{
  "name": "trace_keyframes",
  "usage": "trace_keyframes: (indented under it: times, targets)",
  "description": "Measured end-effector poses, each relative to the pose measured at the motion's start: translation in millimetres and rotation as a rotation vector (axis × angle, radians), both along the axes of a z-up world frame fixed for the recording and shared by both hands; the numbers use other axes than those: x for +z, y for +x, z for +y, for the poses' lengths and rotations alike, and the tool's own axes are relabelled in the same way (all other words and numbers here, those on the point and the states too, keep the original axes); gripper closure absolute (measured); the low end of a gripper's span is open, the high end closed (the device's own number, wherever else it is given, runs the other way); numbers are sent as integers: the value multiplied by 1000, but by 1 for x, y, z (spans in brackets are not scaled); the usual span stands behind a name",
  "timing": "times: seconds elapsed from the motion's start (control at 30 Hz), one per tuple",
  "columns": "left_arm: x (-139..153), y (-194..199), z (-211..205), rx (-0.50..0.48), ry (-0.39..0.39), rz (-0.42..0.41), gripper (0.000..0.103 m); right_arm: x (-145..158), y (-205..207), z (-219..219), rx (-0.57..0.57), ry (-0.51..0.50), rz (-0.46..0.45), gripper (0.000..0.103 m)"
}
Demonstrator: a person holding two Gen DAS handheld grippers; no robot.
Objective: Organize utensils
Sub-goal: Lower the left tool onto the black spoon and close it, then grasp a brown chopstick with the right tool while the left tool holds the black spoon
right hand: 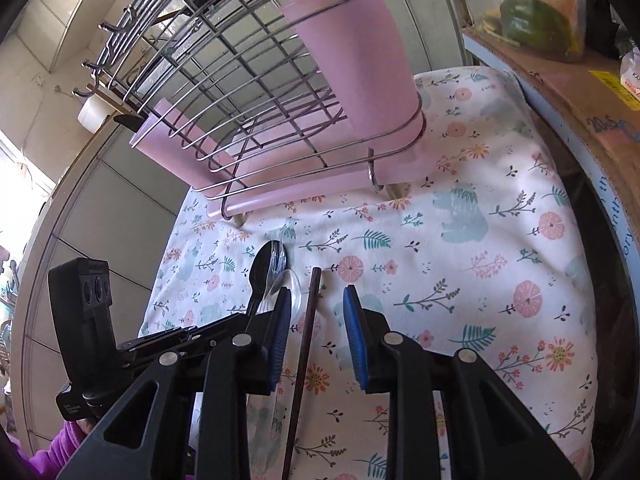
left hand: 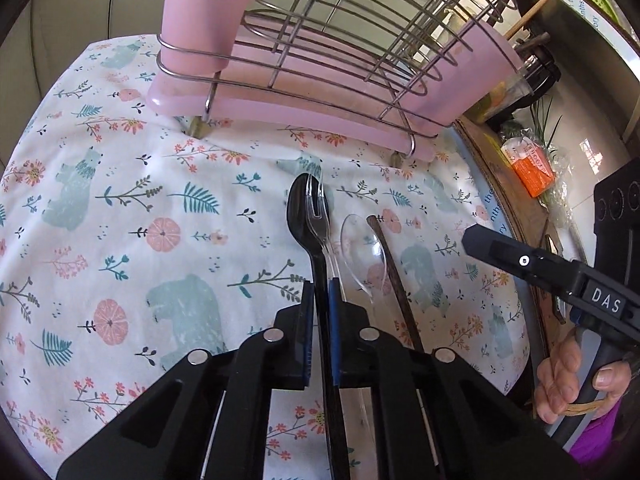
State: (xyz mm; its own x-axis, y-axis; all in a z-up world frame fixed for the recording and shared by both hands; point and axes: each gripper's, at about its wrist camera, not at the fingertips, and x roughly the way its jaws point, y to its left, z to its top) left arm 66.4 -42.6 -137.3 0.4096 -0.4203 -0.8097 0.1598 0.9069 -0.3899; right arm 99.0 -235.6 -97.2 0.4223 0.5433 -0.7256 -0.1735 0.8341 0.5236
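A black spoon (left hand: 306,216) lies on the floral cloth with a clear plastic fork (left hand: 318,216) over it. A clear spoon (left hand: 362,248) and a dark brown chopstick (left hand: 394,280) lie just right of them. My left gripper (left hand: 322,300) is shut on the black spoon's handle. My right gripper (right hand: 316,300) is open, its fingers either side of the chopstick (right hand: 308,320) and low over the cloth. The black spoon (right hand: 262,272), the clear fork and the clear spoon (right hand: 294,288) show left of it. The right gripper also shows at the right of the left wrist view (left hand: 472,238).
A wire dish rack (left hand: 320,40) with pink plastic holders (left hand: 200,16) and a pink tray stands at the back of the floral cloth (left hand: 120,200). A cardboard box (right hand: 580,88) with bagged vegetables lies along the right edge. A tiled wall is behind.
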Motion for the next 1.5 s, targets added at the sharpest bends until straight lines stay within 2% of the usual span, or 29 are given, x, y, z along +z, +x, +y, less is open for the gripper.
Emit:
trace_keyframes:
  times: [0.23, 0.37, 0.53, 0.67, 0.77, 0.83, 0.9, 0.97, 1.2, 1.33, 1.4, 1.5]
  targets:
    - [-4, 3, 0, 12, -27, 33, 97, -13, 2, 12, 16, 6, 52, 76]
    - [-4, -2, 3, 5, -37, 21, 97, -16, 3, 16, 16, 2, 63, 76]
    - [3, -10, 13, 53, 15, -38, 99, -19, 6, 16, 11, -8, 68, 76]
    - [8, -13, 30, 132, 36, -44, 99, -22, 11, 20, 9, -20, 76, 76]
    - [10, -15, 39, 147, 45, -35, 99, -24, 21, 25, 13, -29, 89, 76]
    - [9, -16, 41, 140, 47, -23, 99, -26, 30, 31, 18, -30, 109, 77]
    - [8, -15, 43, 132, 51, -4, 99, -28, 38, 37, 23, -52, 122, 87]
    - [6, -14, 45, 129, 48, 13, 98, -31, 47, 42, 30, -80, 138, 90]
    - [9, 0, 45, 95, 41, 42, 98, -41, 60, 59, 61, -123, 184, 90]
    - [10, 13, 43, 51, 46, 96, 98, -44, 60, 64, 71, -143, 186, 90]
    - [11, 20, 42, 24, 62, 121, 96, -45, 58, 65, 71, -149, 181, 95]
    - [10, 31, 41, -16, 76, 167, 96, -47, 56, 62, 68, -117, 185, 95]
